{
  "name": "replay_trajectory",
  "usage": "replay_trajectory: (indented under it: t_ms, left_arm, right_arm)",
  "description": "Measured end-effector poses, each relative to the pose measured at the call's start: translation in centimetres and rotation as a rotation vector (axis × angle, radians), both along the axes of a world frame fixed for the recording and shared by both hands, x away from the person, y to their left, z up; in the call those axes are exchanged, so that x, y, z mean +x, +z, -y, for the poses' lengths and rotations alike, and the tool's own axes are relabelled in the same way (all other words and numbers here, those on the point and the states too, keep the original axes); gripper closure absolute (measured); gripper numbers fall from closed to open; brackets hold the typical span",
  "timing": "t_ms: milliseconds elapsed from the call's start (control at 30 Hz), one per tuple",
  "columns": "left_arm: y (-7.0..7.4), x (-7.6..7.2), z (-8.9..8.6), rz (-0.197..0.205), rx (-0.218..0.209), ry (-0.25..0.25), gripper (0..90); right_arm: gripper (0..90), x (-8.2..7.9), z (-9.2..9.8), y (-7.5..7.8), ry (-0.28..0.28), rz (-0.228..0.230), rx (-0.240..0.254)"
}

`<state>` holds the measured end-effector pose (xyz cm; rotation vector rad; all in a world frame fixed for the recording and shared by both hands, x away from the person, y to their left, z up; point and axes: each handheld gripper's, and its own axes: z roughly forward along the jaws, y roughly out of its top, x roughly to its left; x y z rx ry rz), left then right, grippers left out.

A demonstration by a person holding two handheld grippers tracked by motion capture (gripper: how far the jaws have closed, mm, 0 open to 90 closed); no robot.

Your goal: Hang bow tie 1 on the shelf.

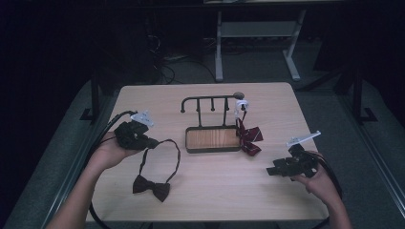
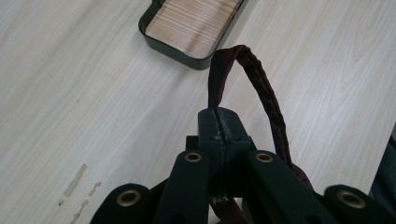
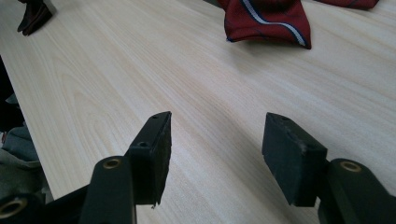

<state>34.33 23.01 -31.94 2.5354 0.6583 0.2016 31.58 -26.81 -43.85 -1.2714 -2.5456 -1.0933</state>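
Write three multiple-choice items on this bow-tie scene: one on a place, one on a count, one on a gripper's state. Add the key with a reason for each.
1. Where does the striped red bow tie hang?
A. from the right end of the hook rack
B. from the rack's left end
C. in the right gripper

2. How many bow ties are there?
A. one
B. two
C. four

3. How is the left gripper?
A. wide open
B. shut on nothing
C. shut on the dark bow tie's strap

Key: 1 A, its white clasp sits at the rack's right end; 2 B, the striped one and the dark bow tie on the table; 3 C, the strap loops out from between its closed jaws.
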Motion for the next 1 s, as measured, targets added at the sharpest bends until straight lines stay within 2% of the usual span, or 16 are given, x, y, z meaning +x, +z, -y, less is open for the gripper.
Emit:
replay_trajectory:
  t_ms: [500, 1000]
  left_arm:
    - [2.2, -0.3, 0.9, 0.03, 0.015, -0.026, 89.7]
    - [3.5, 0.1, 1.7, 0.048, 0.028, -0.038, 89.7]
  right_arm:
    - [42.2, -0.1, 0.2, 0.2, -0.003, 0.007, 0.009]
    - [42.3, -0.1, 0.3, 0.2, -0.005, 0.007, 0.009]
